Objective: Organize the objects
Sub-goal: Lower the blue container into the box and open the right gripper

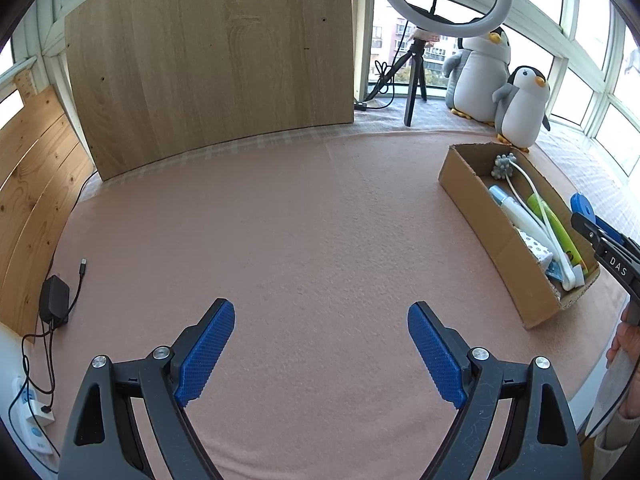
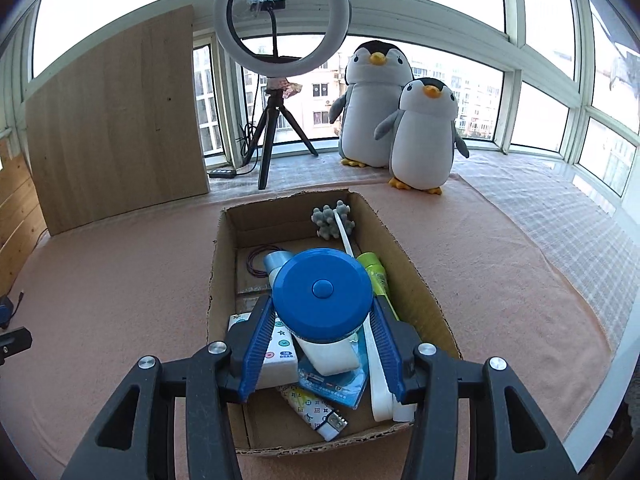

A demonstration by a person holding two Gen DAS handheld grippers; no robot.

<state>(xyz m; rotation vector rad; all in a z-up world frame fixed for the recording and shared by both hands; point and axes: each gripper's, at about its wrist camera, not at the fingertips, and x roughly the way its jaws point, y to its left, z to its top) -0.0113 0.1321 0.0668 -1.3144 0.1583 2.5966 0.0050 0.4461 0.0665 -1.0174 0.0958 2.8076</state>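
The right gripper (image 2: 322, 344) is clenched on a round blue disc case (image 2: 322, 291) with a raised centre button; the case sits between the two blue ribbed pads, one pad against each side, with its flat face toward the camera. The case is held above the open cardboard box (image 2: 416, 280), over the box's middle section. Directly beneath and behind the case lie a white tube with a pale blue cap (image 2: 328, 352), a green tube (image 2: 376, 276), a long white handle ending in a grey knobbed massage head (image 2: 332, 220), a white remote with coloured buttons (image 2: 276, 354), a blue card packet (image 2: 334, 386) and a patterned lighter (image 2: 314, 414); these fill most of the box floor. A coil of purple wire (image 2: 256, 262) lies at the far left of the floor. The left gripper (image 1: 320, 354) is released, its jaws spread wide with nothing between them, over bare pink felt mat (image 1: 280, 240), well apart from the box. Behind the box stand two plush penguins (image 2: 400, 120), a ring light on a tripod (image 2: 280, 20) and a leaning wooden board (image 2: 116, 120).
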